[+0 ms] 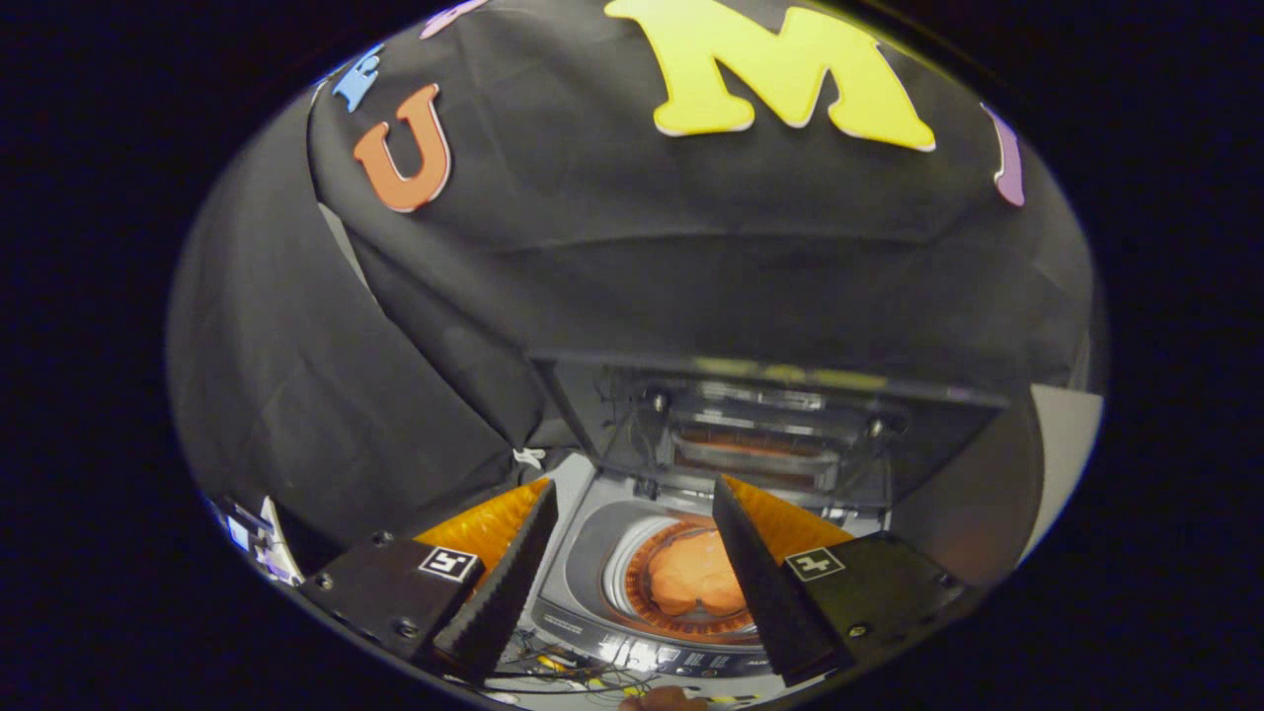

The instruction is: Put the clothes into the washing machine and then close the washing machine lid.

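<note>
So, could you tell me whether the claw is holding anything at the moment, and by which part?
Nothing is held. The claw is open, its fingers spread apart above the washing machine, with the orange clothes already lying in the drum.

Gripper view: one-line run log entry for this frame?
gripper: open, empty, above drum | orange clothes: inside washing machine drum | lid: raised, not yet closed | next: likely close lid

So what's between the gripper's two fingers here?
In the gripper view, the open gripper frames the grey washing machine's round drum opening, orange clothes inside, untouched.
</note>
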Action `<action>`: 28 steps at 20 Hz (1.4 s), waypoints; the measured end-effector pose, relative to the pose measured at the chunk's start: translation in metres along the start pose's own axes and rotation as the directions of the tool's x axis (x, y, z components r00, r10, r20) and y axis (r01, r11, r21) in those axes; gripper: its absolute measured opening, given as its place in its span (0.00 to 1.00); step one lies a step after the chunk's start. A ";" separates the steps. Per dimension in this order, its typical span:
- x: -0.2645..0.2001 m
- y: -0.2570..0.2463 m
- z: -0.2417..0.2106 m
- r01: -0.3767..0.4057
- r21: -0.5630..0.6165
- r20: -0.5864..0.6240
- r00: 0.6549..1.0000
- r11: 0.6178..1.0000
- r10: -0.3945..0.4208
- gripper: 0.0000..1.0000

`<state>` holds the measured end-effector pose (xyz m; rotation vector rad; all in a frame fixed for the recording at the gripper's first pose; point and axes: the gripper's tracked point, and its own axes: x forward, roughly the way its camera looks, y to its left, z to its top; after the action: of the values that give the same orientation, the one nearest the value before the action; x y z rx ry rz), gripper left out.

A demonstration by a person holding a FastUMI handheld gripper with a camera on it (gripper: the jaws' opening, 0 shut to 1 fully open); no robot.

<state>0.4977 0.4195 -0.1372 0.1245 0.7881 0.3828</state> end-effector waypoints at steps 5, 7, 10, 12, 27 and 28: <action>-0.042 -0.002 0.066 0.034 -0.010 0.090 0.995 0.999 -0.033 0.98; -0.049 -0.007 0.082 0.052 -0.009 0.108 0.993 0.999 -0.051 0.98; -0.048 -0.019 0.090 0.089 -0.016 0.103 0.991 0.996 -0.087 0.98; -0.043 -0.018 0.085 0.088 0.013 0.086 0.992 0.996 -0.089 0.98; 0.049 -0.091 0.086 0.247 0.165 0.004 0.968 0.955 -0.251 0.98; 0.054 -0.096 0.084 0.259 0.164 -0.008 0.965 0.952 -0.262 0.98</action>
<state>0.6198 0.3543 -0.1383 0.1740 0.8098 0.0663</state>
